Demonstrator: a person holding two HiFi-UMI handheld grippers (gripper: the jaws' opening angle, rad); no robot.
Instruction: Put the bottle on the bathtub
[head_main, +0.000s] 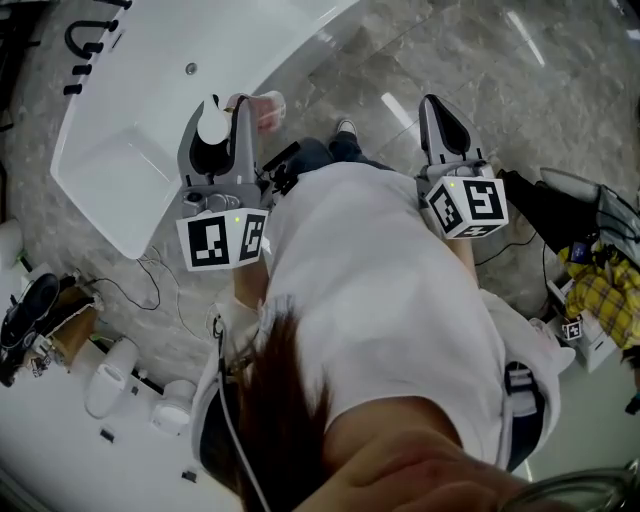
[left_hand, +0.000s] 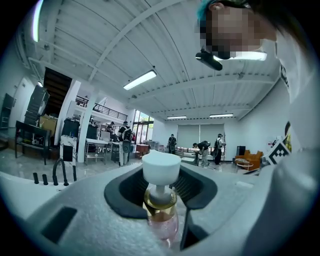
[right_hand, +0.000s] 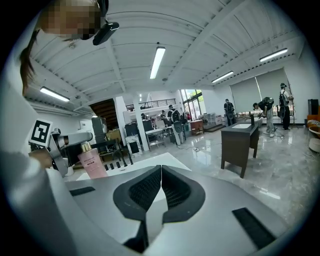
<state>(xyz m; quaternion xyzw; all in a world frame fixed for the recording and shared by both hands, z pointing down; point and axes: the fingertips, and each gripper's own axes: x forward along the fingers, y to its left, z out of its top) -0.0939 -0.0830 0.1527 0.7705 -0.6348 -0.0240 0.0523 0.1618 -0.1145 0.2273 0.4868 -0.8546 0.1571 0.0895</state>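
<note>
**Carry in hand: bottle held over the floor, tub just ahead**

The left gripper (head_main: 226, 112) has its jaws clamped on the bottle (left_hand: 162, 220). They pinch it high up, around the gold collar under the white pump cap (left_hand: 161, 167), and the pink body hangs below. The bottle stands upright in the grip. The right gripper (right_hand: 160, 175) has its jaws together w/ nothing between them.

In the head view the bottle sits beside the near edge of the white bathtub (head_main: 130, 100), over or just short of the rim. Which one is hard to tell from this steep angle. The step in hand looks like the carry-over, w/ the set-down not yet done.

To do it well:
- Hold the gripper level so the bottle stays vertical. The grip is near the top, so the body can swing if the move is jerky.
- Aim for the flat ledge of the tub, not the sloped inner wall, where the base would slide.
- Stay clear of the black fittings (head_main: 90, 40) at the far end.
- Lower until the base rests flat, then part the jaws and back straight out. The wide cap could catch a pad if the gripper lifts first.
- Park the right gripper off to the side over the grey floor (head_main: 450, 50), out of the way.
</note>
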